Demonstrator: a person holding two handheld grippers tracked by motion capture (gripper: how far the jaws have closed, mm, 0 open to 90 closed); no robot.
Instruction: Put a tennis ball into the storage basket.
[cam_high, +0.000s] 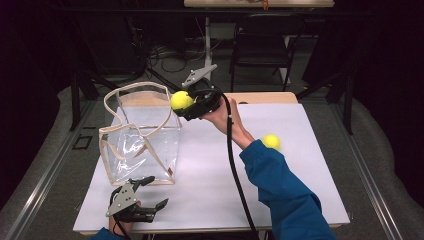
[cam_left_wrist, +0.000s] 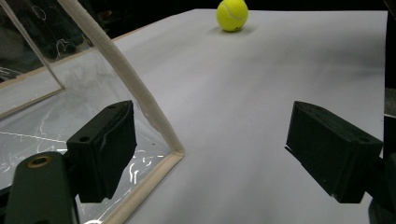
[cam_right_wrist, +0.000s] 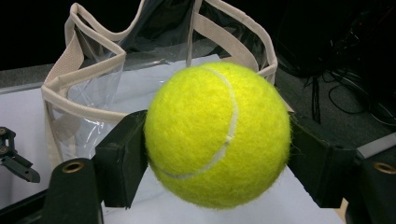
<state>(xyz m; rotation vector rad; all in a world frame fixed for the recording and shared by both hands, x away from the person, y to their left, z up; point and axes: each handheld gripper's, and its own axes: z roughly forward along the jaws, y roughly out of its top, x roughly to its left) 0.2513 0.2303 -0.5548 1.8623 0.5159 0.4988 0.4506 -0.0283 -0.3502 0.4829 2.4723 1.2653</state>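
Note:
A yellow tennis ball (cam_high: 181, 100) (cam_right_wrist: 217, 135) is clamped between the jaws of my right gripper (cam_high: 186, 103) (cam_right_wrist: 217, 149), held in the air just beside the far right rim of a clear plastic bag (cam_high: 140, 135) (cam_right_wrist: 93, 70) with beige trim. A second tennis ball (cam_high: 271, 141) (cam_left_wrist: 232, 15) lies on the white table at the right. My left gripper (cam_high: 150, 192) (cam_left_wrist: 210, 154) rests near the table's front left edge, open, with nothing between its jaws and the bag's near corner (cam_left_wrist: 173, 154) just ahead of it.
The white tabletop (cam_high: 210, 170) ends close behind the left gripper and at the right. A black cable (cam_high: 232, 165) trails from the right gripper along a blue sleeve (cam_high: 285, 195). A dark chair (cam_high: 262, 45) and floor cables lie beyond the table.

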